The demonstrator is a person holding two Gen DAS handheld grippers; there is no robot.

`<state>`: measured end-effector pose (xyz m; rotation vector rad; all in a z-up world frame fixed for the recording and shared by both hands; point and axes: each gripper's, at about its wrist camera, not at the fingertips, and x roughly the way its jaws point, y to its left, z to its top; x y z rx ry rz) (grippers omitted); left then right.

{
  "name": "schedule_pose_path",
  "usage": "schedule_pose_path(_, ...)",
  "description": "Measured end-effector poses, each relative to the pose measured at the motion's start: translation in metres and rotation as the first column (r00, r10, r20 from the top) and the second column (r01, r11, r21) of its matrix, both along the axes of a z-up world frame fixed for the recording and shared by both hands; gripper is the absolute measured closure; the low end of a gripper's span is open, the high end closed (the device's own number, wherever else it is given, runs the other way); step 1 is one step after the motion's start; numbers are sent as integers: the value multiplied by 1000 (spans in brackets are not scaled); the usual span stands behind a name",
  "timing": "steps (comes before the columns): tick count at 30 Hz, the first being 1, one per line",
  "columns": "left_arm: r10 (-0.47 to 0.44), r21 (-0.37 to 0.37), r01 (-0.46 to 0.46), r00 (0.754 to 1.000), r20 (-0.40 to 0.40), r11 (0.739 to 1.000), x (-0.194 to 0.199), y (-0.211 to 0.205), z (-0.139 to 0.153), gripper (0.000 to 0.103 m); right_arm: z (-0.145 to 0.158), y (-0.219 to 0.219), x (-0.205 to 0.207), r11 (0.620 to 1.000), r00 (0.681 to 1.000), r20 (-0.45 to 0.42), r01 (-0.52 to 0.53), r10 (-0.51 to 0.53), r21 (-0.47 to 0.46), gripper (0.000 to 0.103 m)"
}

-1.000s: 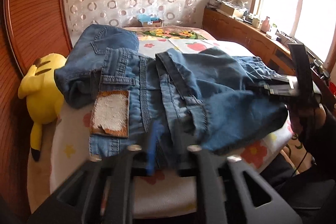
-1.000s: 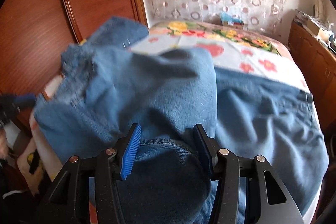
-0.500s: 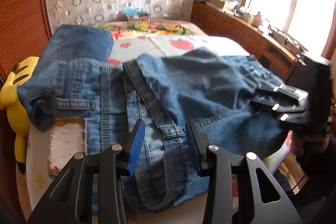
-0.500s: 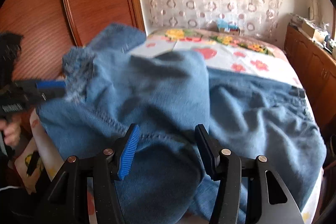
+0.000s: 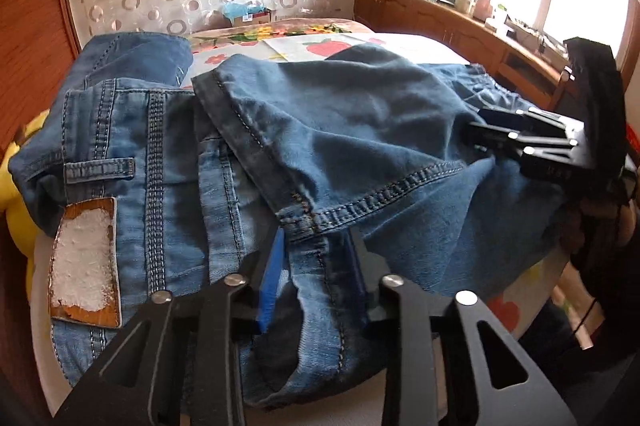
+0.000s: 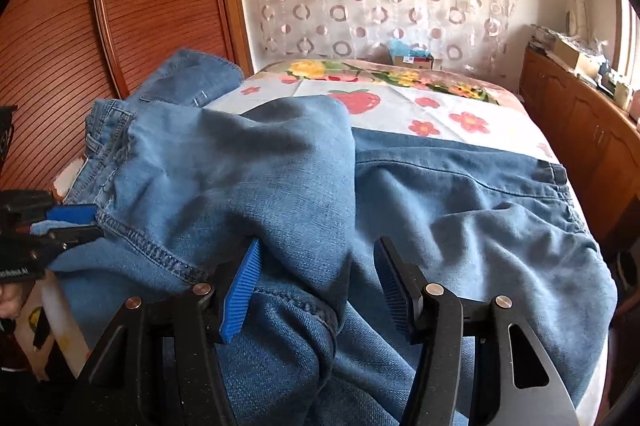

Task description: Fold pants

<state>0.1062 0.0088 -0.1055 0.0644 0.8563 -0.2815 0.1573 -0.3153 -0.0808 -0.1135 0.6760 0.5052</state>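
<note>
Blue denim jeans (image 5: pixel 360 130) lie on the bed, leg ends folded back over the waistband, whose brown-and-white patch (image 5: pixel 86 262) shows at the left. My left gripper (image 5: pixel 316 258) is open, its fingers either side of a hem seam at the near edge. My right gripper (image 6: pixel 316 266) is open over a bunched fold of the jeans (image 6: pixel 248 166). The right gripper also shows in the left wrist view (image 5: pixel 504 134) at the right side of the cloth. The left gripper shows in the right wrist view (image 6: pixel 72 222) at the far left.
The bed has a flower-print sheet (image 6: pixel 440 114). A yellow plush toy (image 5: pixel 16 210) sits at the bed's left edge. A wooden wardrobe (image 6: pixel 100 6) stands left, and a wooden cabinet (image 5: pixel 440 14) runs under the window on the right. A small box (image 6: pixel 412 58) sits at the bed's far end.
Both grippers have let go of the jeans and opened. The folded leg ends have come down flat onto the waistband part.
</note>
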Motion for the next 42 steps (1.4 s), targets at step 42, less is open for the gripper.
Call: schedule_pose_path(42,98,0,-99,993,65,995,59,64,37,59,19,-15,-19,988,999,2,-50,50,143,43)
